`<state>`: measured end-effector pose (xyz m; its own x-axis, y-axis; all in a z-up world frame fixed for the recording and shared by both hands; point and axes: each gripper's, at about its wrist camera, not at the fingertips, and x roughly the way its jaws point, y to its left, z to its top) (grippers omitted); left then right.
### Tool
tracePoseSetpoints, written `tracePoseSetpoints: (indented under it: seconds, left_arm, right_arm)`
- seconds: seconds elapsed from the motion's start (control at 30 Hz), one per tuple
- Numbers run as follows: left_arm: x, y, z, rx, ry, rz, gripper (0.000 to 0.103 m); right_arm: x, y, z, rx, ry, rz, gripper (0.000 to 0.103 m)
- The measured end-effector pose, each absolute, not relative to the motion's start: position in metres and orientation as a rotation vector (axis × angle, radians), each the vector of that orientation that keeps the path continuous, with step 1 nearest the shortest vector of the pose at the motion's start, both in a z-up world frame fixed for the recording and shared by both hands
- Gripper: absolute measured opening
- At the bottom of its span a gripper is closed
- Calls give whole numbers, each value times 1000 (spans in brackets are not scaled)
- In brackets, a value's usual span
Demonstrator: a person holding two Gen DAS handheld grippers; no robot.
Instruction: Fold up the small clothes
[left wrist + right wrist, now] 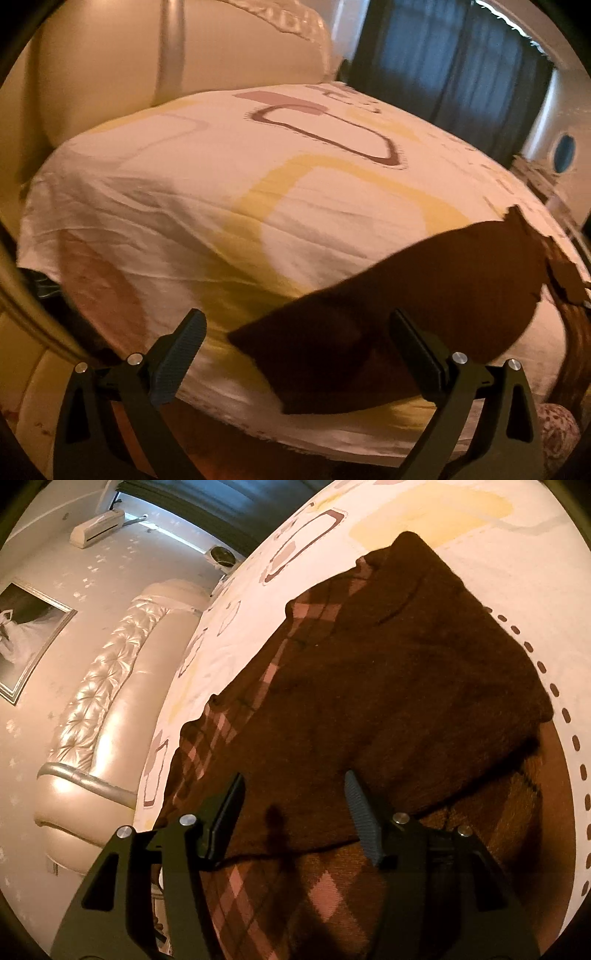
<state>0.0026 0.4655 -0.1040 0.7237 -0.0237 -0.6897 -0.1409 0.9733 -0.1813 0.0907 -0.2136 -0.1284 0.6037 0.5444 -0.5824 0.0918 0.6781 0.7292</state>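
Observation:
A dark brown knitted garment (388, 686) with a pink-and-brown argyle part (325, 890) lies on the patterned bed sheet (517, 554), one plain brown layer folded over the argyle. My right gripper (293, 786) is open just above it, jaws wide, holding nothing. In the left wrist view the same garment (406, 302) lies at the bed's near right. My left gripper (295, 325) is open over the garment's left corner and the sheet (184, 177), empty.
The cream tufted headboard (110, 686) and bed frame (110, 74) stand beyond the mattress. Dark curtains (443, 66) hang at the back. A framed picture (26, 635) and an air conditioner (98, 526) are on the wall. Floor shows below the bed edge (221, 446).

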Motion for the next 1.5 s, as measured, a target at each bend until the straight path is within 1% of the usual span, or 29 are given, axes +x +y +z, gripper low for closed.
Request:
tracePoseSetpoints:
  seconds: [0.23,0.5,0.67,0.77,0.83,0.93,0.97,1.03,1.17,1.27,1.3,1.33,1.37,1.43,1.47,1.5]
  left_arm:
    - [7,460,-109,-260,764,-49,98]
    - [4,480,-113,-366,759,-123,98]
    - [12,476,-119,-297,810,-143,98]
    - [14,481,-120,-330,807,-165,98]
    - [12,486,-120,-344,805,-174,93]
    - [7,500,-123,-374,806,-162,64]
    - [6,504,-124,-394,805,-166,61]
    - [3,513,-128,-455,807,-207,59]
    - [6,506,-129,-411,817,-205,59]
    - [7,505,-129,-415,816,-199,59]
    - [5,506,-128,-423,815,-198,57]
    - [3,507,-128,-431,817,-200,52]
    - [2,508,-127,-437,820,-207,42]
    - [-2,507,-124,-467,845,-220,25]
    - [-3,506,-122,-469,858,-216,22]
    - [-5,504,-119,-473,866,-216,15]
  right_arm:
    - [89,-211,-128,798,891,270,56]
    - [89,-211,-128,815,885,254,56]
    - [87,-209,-128,813,875,240,56]
    - [87,-209,-128,816,876,236,56]
    - [87,-209,-128,820,876,233,56]
    - [87,-208,-128,819,873,226,57]
    - [87,-208,-128,817,871,224,58]
    - [87,-207,-127,811,868,220,60]
    - [88,-206,-126,804,868,214,64]
    - [88,-206,-126,806,868,206,64]
    - [88,-206,-125,807,867,206,64]
    - [88,-206,-125,808,868,205,64]
    - [88,-206,-125,808,868,205,64]
    - [88,-206,-125,809,866,205,64]
    - [88,-206,-125,808,864,204,64]
    - [88,-205,-125,806,864,204,64]
